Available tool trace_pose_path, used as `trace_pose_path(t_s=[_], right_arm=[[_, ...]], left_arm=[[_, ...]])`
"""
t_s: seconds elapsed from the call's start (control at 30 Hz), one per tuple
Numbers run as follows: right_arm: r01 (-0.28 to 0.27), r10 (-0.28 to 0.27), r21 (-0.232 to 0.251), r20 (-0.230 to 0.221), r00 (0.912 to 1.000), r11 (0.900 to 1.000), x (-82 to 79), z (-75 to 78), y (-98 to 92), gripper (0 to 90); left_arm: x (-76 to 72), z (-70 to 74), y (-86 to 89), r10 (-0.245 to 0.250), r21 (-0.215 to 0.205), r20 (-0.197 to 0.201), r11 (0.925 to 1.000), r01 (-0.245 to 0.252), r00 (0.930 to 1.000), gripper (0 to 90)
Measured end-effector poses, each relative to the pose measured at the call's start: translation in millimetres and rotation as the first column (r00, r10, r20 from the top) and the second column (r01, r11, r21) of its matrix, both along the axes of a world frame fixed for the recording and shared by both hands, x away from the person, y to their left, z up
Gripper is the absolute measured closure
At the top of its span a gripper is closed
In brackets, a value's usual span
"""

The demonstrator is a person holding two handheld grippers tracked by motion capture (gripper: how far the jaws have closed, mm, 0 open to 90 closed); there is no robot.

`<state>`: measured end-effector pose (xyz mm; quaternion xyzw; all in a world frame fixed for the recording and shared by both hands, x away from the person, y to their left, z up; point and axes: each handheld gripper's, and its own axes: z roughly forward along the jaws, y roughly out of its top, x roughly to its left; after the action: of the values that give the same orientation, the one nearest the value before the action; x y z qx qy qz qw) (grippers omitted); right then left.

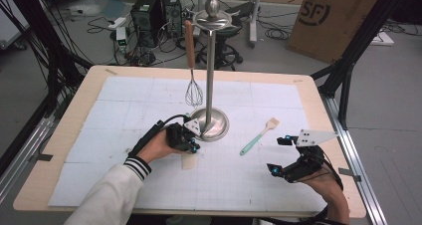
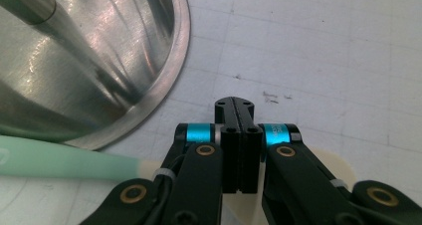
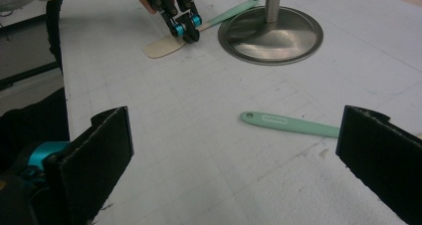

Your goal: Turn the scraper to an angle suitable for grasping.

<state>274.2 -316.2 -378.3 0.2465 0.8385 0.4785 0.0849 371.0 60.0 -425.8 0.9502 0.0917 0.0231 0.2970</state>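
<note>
Standing near mid-desk, the steel utensil stand [image 1: 211, 65] serves as landmark: round base, tall pole, knob on top. A whisk [image 1: 193, 60] with a wooden handle hangs from its upper disc on the far-left side of the pole, wires just above the base.

Left hand-held gripper [image 1: 191, 146] sits right at the near-left rim of the stand's base. Jaws clenched, pads pressed together with nothing between them. Its tips rest over a spatula [image 3: 174, 42] with a cream blade and pale green handle, which lies flat on the desk [image 1: 124, 100]; the handle runs away toward the base rim, the blade pokes out on the near side of the gripper. Whether the tips touch the blade I cannot tell.

Right hand-held gripper [image 1: 279, 155] is well apart from the stand, to its near-right. Jaws released, standing wide, nothing in them.

Between that gripper and the stand lies a basting brush [image 1: 259, 136], green handle, pale bristles, pointing slantwise away from the base. Nothing blocks it.

Desk surface is a white gridded mat. Beyond the stand, on the floor: computer towers [image 1: 157, 13], cables, a stool. Far right of the stand, a cardboard box [image 1: 338, 16] printed "SF".
</note>
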Motion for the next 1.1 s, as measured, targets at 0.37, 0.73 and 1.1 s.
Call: trace_pose_path(t_s=[0.37,0.73,1.1], right_arm=[[-0.004,0.004,0.001,-0.003,1.0000,1.000,0.2,-0.6,0.6,0.2],[-0.003,0.003,0.001,-0.002,1.0000,1.000,0.4,-0.6,-0.2,0.2],[-0.005,0.005,0.002,-0.003,1.0000,1.000,0.5,-0.5,-0.3,0.2]], left_arm=[[0.8,1.0,3.2,0.015,0.015,-0.011,0.9998,-0.015,0.9998,90.0],[0.6,3.8,6.8,0.029,0.015,-0.021,0.9995,-0.029,0.9993,90.0],[0.7,3.8,7.5,0.026,0.033,-0.019,0.9991,-0.025,0.9995,90.0]])
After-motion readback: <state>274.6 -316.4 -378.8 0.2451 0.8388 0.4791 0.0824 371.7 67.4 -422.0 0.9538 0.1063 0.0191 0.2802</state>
